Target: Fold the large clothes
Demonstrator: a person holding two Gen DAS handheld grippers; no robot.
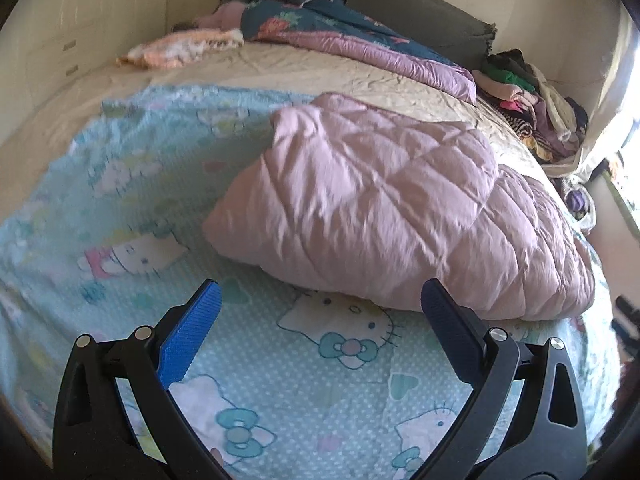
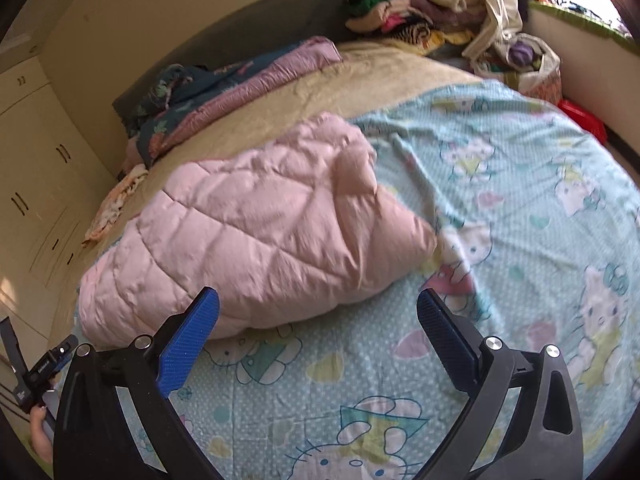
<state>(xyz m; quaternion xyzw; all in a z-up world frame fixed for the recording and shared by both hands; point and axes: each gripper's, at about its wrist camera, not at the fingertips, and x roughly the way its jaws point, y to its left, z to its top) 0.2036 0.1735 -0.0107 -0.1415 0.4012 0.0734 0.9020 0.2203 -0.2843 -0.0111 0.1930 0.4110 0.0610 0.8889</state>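
A pink quilted puffy garment [image 1: 392,200] lies in a bundled heap on a light-blue cartoon-cat bed sheet [image 1: 132,200]. My left gripper [image 1: 320,292] is open and empty, hovering just in front of the heap's near edge. In the right wrist view the same pink garment [image 2: 256,232] lies ahead and left on the sheet [image 2: 520,220]. My right gripper [image 2: 318,298] is open and empty, its left fingertip close over the heap's near edge. The other hand-held gripper's handle [image 2: 40,368] shows at the far left.
A folded purple and dark floral quilt [image 1: 360,40] lies at the bed's head, with an orange-white cloth [image 1: 180,46] beside it. A pile of mixed clothes [image 1: 532,100] sits at the far corner. Cream wardrobes [image 1: 60,40] line one side. A red object [image 2: 584,118] is beside the bed.
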